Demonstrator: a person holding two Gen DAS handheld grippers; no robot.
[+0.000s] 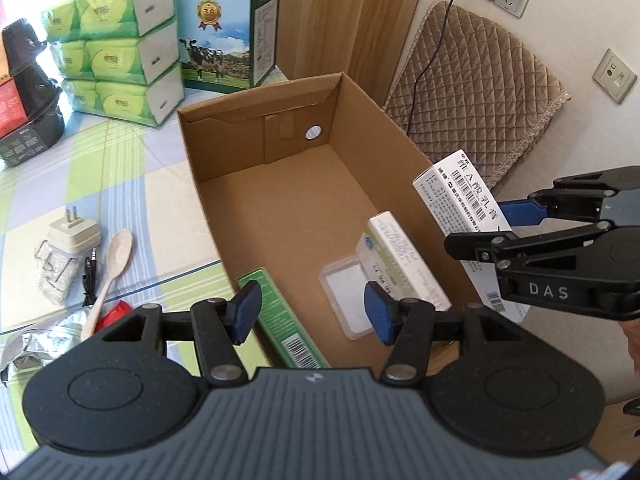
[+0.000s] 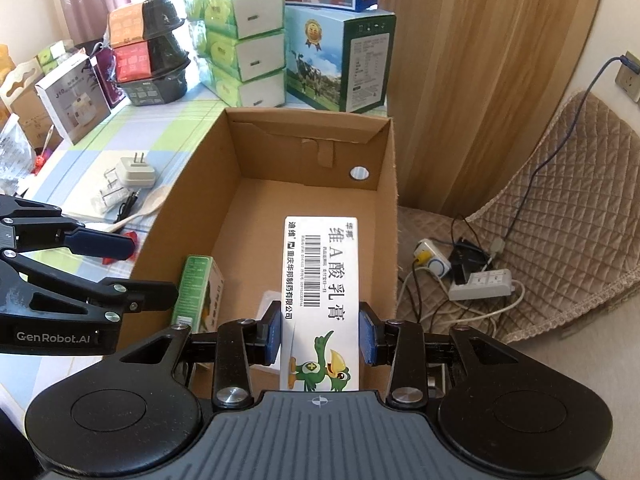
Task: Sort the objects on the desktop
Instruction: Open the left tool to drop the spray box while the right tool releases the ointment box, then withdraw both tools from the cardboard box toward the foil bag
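Note:
An open cardboard box [image 1: 380,128] stands on the checked tablecloth. A green carton [image 1: 280,320], a clear plastic case [image 1: 346,296] and a white packet [image 1: 404,264] lie on its floor. My left gripper [image 1: 311,314] hovers open over the box's near end with nothing between its fingers; the right wrist view shows this gripper [image 2: 150,272] at the left. My right gripper [image 2: 320,338] is shut on a long white ointment box [image 2: 320,280] with a barcode and a green bird, held above the cardboard box's [image 2: 384,200] right side.
Left of the box lie a white charger plug [image 1: 74,234], a wooden spoon [image 1: 112,268], an audio cable [image 1: 90,280] and a foil pack [image 1: 40,340]. Green tissue packs [image 1: 120,52] and a milk carton [image 1: 224,40] stand behind. A quilted chair [image 1: 480,92] is at the right.

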